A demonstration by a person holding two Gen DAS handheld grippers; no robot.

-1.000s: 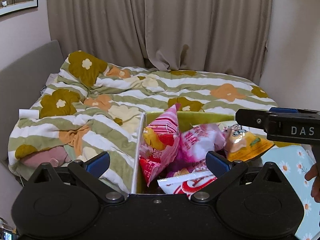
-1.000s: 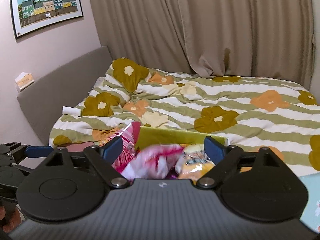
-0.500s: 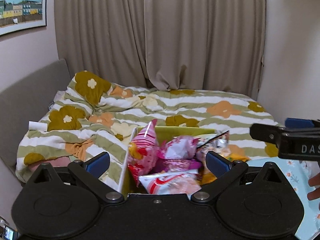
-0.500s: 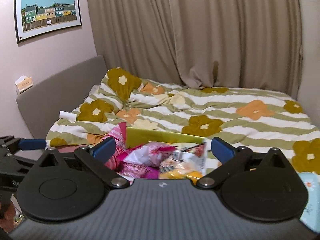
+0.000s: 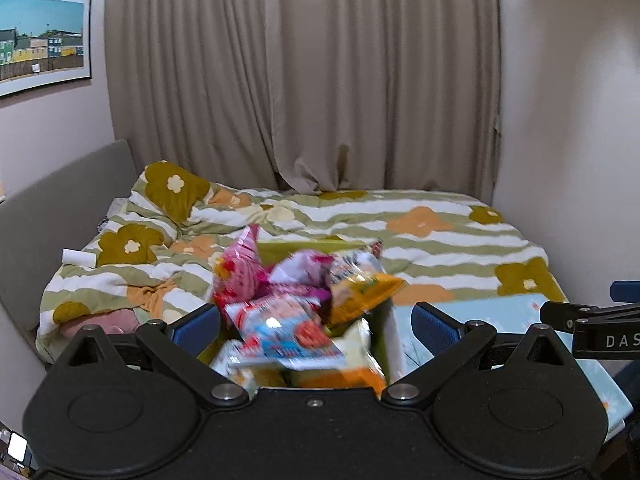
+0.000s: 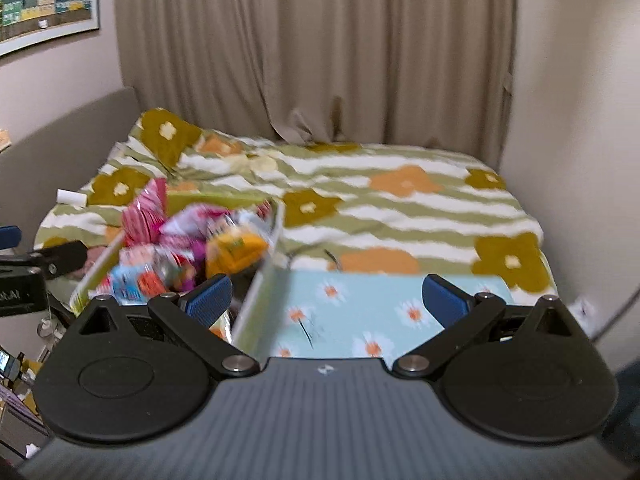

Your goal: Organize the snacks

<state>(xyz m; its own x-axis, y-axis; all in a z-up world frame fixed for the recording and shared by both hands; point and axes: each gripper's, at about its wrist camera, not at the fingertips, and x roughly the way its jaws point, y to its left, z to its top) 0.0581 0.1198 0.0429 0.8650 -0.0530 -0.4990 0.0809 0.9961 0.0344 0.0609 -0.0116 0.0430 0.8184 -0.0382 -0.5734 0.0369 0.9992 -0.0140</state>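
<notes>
Left wrist: floral bed (image 5: 440, 236) before beige curtains (image 5: 320, 80).

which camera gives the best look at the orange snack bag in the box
The left wrist view: the orange snack bag sits near centre, fairly sharp, atop the pile. The right wrist view shows it off to the left and motion-blurred.

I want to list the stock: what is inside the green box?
The green box holds piled snack packets: pink, orange-yellow, red-and-blue. Anything beneath them is covered.

A home bedroom: bed (image 5: 400, 232) under floral duvet, drawn curtains (image 5: 304, 80) (framed print (image 5: 40, 40) too).
</notes>
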